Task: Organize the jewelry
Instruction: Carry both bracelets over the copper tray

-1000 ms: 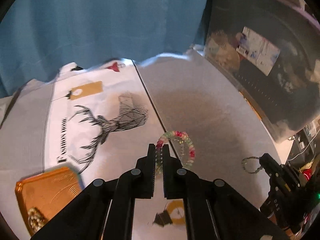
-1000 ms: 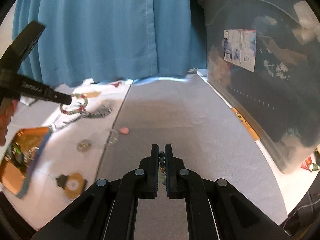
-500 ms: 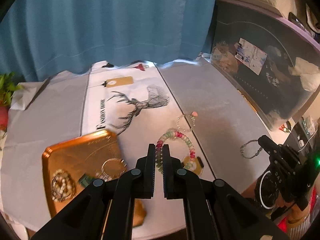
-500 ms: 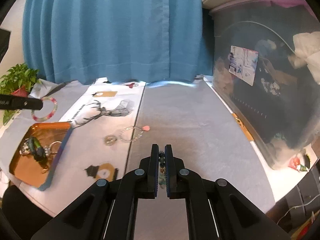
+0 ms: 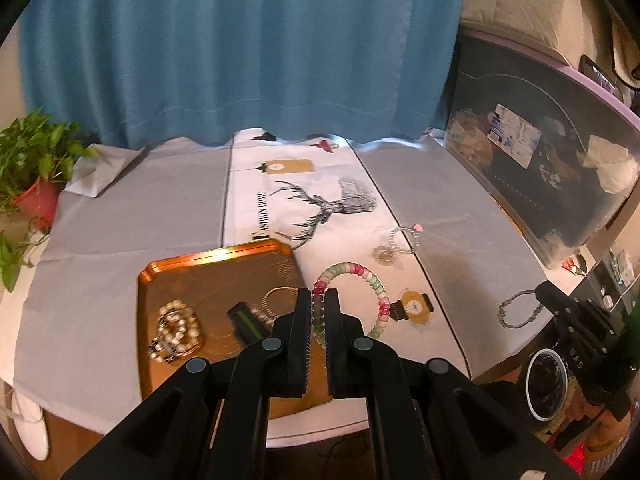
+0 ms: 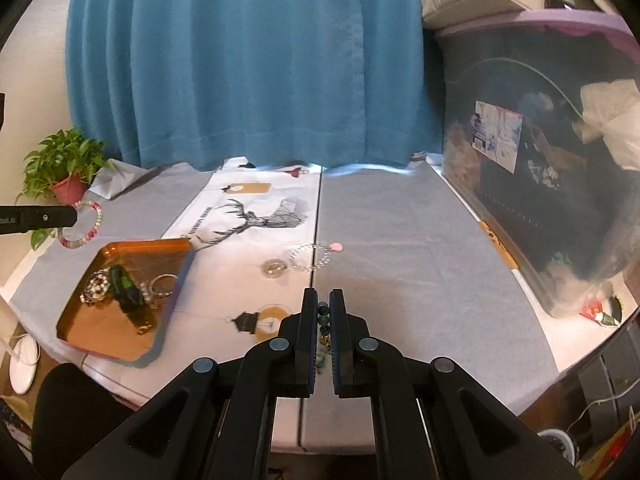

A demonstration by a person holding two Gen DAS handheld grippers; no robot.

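The left gripper pinched a pink-and-green bead bracelet above the copper tray, not yet released. The right gripper was clamped on what looked like a dark beaded bracelet, held off the table. Three or so pieces already lay in the tray. Farther out, a clear bead bracelet and a small round charm waited on the cloth.

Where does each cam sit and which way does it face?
Left wrist: on the left gripper, looking forward over the copper tray toward the curtain; its fingers clamp the pink-green bracelet.
Right wrist: on the right gripper, looking across the grey cloth; its fingers pinch a dark bead bracelet.
Shared: tray, clear bracelet; each view catches the other gripper.
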